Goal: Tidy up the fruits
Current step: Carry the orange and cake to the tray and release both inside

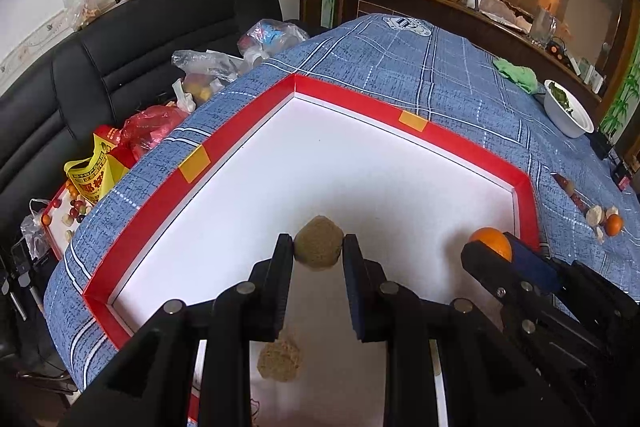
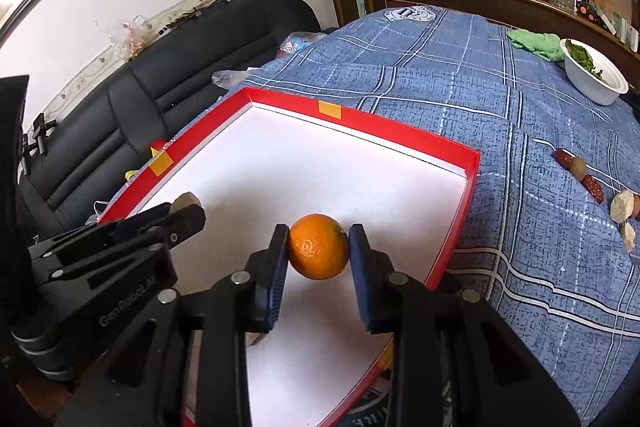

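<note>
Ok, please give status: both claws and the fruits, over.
Left claw shut on brown fruit, right claw shut on orange. Both over red tray. One brown fruit lies below. Nothing blocking.

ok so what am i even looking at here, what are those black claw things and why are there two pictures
Those black claws are hand-held grippers, one in each of a person's hands, not a robot arm. Each carries a wide-angle camera looking along its own fingers, hence two pictures.

In the left camera's view, the left gripper is shut on a rough brown fruit. In the right camera's view, the right gripper is shut on an orange.

Both are over a red-edged tray with a white floor, on a blue checked cloth. A second brown fruit lies in the tray. More small fruits wait on the cloth to the right.
</note>
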Demonstrator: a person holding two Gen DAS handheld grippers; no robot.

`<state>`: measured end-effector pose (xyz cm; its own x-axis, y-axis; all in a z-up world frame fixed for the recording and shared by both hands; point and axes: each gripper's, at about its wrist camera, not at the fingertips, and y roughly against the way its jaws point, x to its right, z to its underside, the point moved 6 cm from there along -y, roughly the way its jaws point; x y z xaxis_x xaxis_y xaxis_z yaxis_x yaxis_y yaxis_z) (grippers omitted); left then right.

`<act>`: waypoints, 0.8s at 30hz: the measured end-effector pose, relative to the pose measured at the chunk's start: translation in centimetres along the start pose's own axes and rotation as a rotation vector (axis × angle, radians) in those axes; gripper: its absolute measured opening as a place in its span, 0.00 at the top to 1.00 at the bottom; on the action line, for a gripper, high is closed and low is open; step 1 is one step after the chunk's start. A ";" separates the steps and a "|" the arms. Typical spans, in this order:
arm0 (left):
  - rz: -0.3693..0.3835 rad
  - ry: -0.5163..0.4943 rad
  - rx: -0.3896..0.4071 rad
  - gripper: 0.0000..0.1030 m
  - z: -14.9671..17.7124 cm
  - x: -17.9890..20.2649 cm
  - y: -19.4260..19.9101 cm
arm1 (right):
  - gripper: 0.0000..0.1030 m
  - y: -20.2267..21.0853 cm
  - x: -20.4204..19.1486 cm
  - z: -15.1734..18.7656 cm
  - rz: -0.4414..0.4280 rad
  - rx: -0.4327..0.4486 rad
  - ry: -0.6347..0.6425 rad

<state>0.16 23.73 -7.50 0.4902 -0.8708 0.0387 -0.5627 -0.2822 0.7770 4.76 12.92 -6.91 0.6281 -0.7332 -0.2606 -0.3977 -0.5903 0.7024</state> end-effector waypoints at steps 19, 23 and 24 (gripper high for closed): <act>-0.029 0.000 -0.015 0.77 0.4 0.0 -0.3 | 0.68 -1.1 0.1 -0.1 0.000 -0.031 -0.011; -0.037 0.000 -0.014 0.77 0.4 -0.1 -0.1 | 0.67 -1.2 0.1 0.1 0.003 -0.041 -0.012; -0.039 0.002 -0.014 0.77 0.5 -0.2 -0.1 | 0.67 -1.3 0.1 0.1 0.002 -0.045 -0.012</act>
<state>-0.17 23.73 -7.89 0.5123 -0.8587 0.0095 -0.5336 -0.3097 0.7870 5.27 13.54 -7.89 0.6187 -0.7389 -0.2669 -0.3683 -0.5729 0.7323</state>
